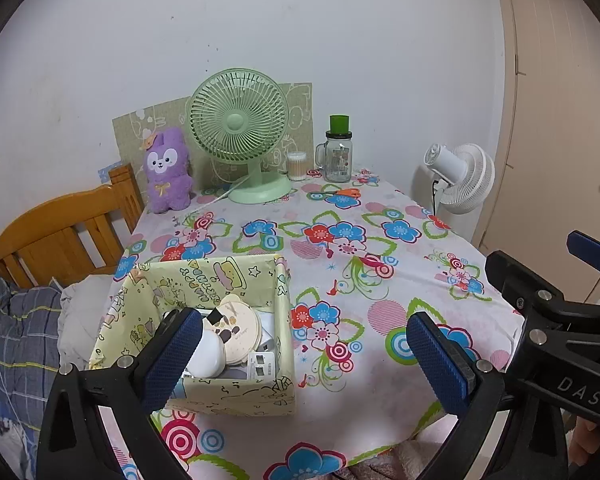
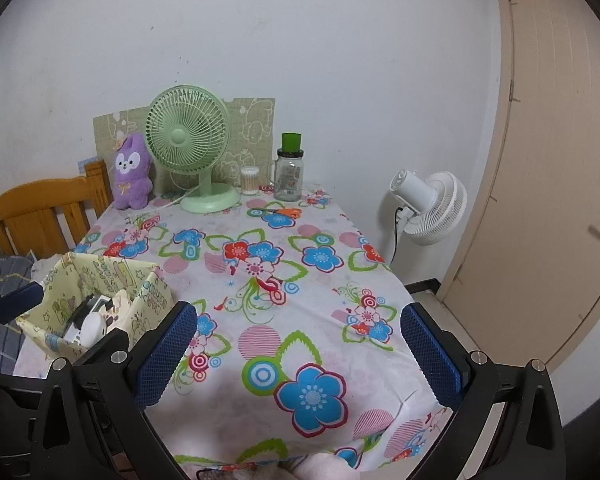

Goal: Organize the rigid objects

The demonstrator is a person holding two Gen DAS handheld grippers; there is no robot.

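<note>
Both grippers — left gripper [image 1: 304,356] and right gripper [image 2: 298,354] — are hovering wide, holding nothing; paper-covered box [image 1: 260,398] at the table's [image 2: 380,264] near-left corner is collecting the small stuff.

Left gripper [image 1: 304,354] and right gripper [image 2: 298,350] hover side by side, jaws wide apart.

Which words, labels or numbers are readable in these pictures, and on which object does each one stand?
"DAS": white letters on the black right gripper body, seen from the left wrist view.
Yellow patterned storage box: printed cartoon lettering, too distorted to read.
Glass jar with green lid: label too small to read.
Small white device inside the box: print too small.
</note>
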